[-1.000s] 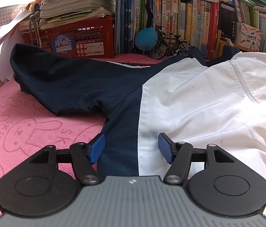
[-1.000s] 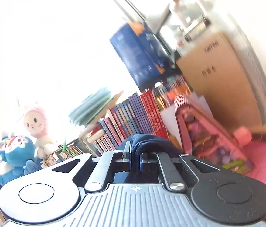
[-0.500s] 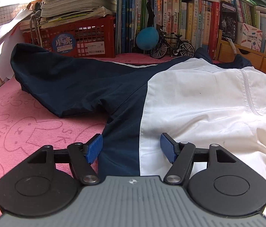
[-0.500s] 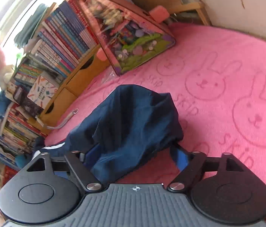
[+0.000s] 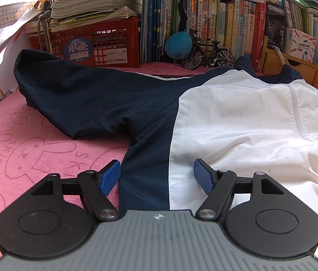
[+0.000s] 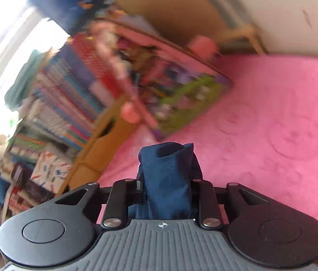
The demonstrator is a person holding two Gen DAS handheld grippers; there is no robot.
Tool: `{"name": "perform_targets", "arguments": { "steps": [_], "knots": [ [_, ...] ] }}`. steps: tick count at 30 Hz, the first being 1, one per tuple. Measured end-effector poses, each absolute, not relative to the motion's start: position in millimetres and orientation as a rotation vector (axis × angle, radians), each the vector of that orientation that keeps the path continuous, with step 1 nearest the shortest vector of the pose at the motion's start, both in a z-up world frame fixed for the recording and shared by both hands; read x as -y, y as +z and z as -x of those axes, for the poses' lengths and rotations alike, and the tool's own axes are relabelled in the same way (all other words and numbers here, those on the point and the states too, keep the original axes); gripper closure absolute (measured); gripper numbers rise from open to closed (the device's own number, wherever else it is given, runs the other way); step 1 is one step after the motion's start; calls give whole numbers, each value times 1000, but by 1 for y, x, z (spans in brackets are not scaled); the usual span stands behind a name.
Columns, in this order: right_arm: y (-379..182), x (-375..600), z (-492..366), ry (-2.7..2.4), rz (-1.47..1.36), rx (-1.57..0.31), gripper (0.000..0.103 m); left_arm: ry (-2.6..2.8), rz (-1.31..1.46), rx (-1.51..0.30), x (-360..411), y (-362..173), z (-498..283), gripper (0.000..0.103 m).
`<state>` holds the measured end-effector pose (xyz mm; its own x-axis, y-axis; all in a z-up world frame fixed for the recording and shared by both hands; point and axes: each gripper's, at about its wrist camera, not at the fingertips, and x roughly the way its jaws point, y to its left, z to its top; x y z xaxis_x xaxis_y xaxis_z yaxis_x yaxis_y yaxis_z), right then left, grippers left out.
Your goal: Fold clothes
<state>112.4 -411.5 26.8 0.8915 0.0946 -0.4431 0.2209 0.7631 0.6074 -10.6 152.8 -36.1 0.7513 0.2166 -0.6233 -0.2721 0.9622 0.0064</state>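
On the pink blanket (image 5: 34,140) the jacket (image 5: 238,122) lies spread, left gripper (image 5: 156,176) spread wide over its near hem. Right gripper (image 6: 167,187) just clamped the navy sleeve (image 6: 168,169). I'd carry that sleeve low across the chest and keep the hem pinned flat.

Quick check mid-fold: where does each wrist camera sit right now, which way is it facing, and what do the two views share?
Left wrist: behind the left gripper, tilted down over the navy-and-white jacket toward the red plastic crate; jaws open astride the hem.
Right wrist: behind the right gripper, facing the leaning colourful picture box; jaws have just been closing and now pinch a bunched navy sleeve.
Shared: the pink rabbit-print blanket and the jacket; no hand shows.
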Motion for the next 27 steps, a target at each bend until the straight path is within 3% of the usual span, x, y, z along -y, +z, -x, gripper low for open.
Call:
{"name": "perform_targets", "arguments": {
  "steps": [4,7,9,13,19,27],
  "knots": [
    [80,255,-68,333,-23,-302,80,268,87,-670,-152,-36,10,31],
    [54,160,-15,667,422,-272,75,266,91,-669,-153,-36,11,31],
    [32,128,16,791,591,-277,64,263,94,-669,-153,-36,11,31],
    [13,117,48,873,677,-326,46,256,97,-670,-153,-37,11,28],
    [45,140,57,839,591,-324,25,248,99,-672,-153,-37,11,25],
    [101,209,83,636,584,-269,11,244,99,-673,-154,-37,11,24]
  ]
}}
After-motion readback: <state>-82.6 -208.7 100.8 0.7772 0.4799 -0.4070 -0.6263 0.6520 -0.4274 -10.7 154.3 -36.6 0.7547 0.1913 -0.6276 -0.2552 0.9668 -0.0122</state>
